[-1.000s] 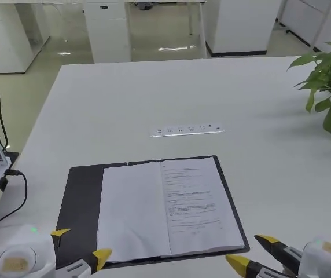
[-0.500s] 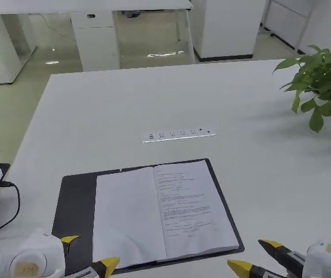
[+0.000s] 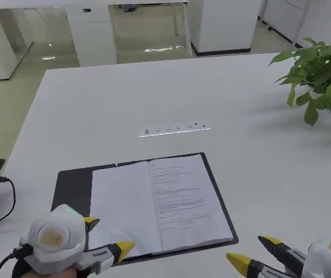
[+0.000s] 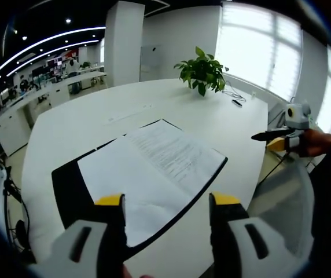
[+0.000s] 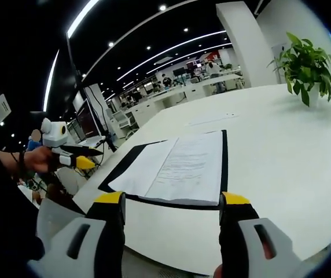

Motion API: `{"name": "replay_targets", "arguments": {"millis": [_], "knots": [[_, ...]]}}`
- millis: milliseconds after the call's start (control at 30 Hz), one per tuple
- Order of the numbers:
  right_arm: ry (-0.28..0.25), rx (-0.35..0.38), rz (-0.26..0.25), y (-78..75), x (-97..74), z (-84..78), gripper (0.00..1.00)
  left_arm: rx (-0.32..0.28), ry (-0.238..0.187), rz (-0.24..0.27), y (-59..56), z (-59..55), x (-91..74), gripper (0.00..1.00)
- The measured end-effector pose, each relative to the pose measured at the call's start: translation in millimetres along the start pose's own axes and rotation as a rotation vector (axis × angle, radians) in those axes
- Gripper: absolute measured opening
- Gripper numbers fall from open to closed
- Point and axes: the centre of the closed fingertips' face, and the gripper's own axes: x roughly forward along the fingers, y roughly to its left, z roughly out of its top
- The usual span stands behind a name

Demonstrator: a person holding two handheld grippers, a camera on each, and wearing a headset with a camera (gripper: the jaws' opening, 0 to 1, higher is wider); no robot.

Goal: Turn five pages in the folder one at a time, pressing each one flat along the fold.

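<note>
Left claw [image 3: 107,234], spread, seems to hover over a corner of the open folder [image 3: 177,200]; right claw [image 3: 253,250], also spread, just beside it.

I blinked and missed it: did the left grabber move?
Yes. The left gripper has slid rightward across the folder, over its blank page, nearer the fold.

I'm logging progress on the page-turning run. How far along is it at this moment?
Done: the black folder lies open on the white table, blank sheet left, printed sheet right; how many pages were turned cannot be told. In hand: nothing. The left tongs hover open at the folder's near-left corner, the right tongs open off its near-right corner. Left: gripping a page, turning it, pressing along the fold.
</note>
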Motion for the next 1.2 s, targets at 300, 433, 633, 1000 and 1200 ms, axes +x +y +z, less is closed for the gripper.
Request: {"name": "replay_targets", "arguments": {"millis": [300, 433, 633, 1000, 1200], "knots": [[0.025, -0.011, 0.04, 3.4, 10.3, 2.3, 0.63, -0.012, 0.007, -0.071, -21.7, 24.0, 35.7, 0.54], [0.049, -0.026, 0.053, 2.5, 10.8, -1.1, 0.63, -0.054, 0.001, -0.113, -36.6, 31.7, 51.5, 0.54], [0.053, -0.013, 0.057, -7.2, 9.3, -2.9, 0.64, -0.009, 0.024, -0.142, -54.4, 39.6, 73.4, 0.54], [0.066, 0.019, 0.065, -24.1, 9.7, -7.0, 0.64, 0.059, 0.071, -0.197, -81.0, 52.8, 117.9, 0.53], [0.11, 0.021, 0.078, -30.1, 11.1, -18.5, 0.64, 0.07, 0.103, -0.213, -92.2, 49.6, 141.9, 0.52]]}}
